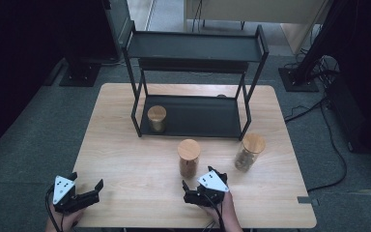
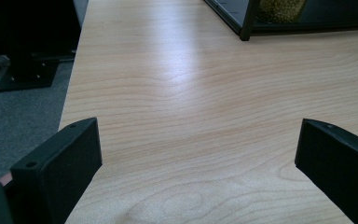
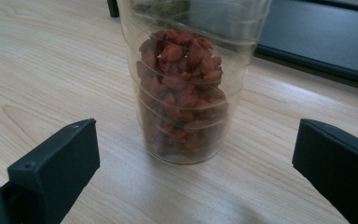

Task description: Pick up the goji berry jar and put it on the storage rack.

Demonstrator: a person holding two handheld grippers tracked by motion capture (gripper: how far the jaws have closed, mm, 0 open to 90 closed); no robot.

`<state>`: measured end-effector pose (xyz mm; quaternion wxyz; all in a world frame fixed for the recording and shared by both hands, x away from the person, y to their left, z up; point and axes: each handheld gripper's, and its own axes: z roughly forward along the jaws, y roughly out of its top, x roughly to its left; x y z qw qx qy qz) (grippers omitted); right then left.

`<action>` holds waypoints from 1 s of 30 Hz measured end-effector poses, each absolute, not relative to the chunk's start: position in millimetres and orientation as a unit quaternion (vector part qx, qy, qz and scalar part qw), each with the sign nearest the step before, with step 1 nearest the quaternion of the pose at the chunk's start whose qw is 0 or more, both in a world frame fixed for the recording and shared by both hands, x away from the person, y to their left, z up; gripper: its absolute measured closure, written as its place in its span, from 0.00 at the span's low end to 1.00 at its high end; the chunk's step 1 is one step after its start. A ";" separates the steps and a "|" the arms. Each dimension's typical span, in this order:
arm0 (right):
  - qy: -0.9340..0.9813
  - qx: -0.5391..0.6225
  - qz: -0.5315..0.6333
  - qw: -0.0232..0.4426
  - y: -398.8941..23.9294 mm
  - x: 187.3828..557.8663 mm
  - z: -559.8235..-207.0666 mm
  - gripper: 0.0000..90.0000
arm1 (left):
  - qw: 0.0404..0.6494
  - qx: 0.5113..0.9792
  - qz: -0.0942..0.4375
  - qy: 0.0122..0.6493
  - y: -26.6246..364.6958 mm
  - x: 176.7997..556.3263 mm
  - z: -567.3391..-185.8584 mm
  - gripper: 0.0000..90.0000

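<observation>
The right gripper sits low at the table's near edge, jaws wide apart and lined up on the jar of red berries just ahead, likely ready to close on it. The left gripper, also spread, waits over bare table. Beyond stands the rack, one jar already inside.

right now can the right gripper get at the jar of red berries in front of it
Probably yes. The right gripper sits just short of the jar of red berries, its jaws open wider than the jar, with bare table between. The other jar stands off to the side.
</observation>
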<state>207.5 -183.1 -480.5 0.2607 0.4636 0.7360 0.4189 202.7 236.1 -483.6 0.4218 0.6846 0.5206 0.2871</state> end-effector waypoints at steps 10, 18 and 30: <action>0.736 0.462 0.423 0.256 -172.7 212.8 -479.7 0.00 | 0.422 0.685 0.287 0.520 236.0 202.7 -483.6 0.01; 0.733 0.466 0.423 0.256 -165.8 219.8 -478.3 0.01 | 0.422 0.685 0.286 0.520 236.0 202.8 -483.6 0.01; 0.726 0.470 0.426 0.265 -163.3 228.9 -473.3 0.07 | 0.422 0.686 0.286 0.519 236.0 202.8 -483.6 0.01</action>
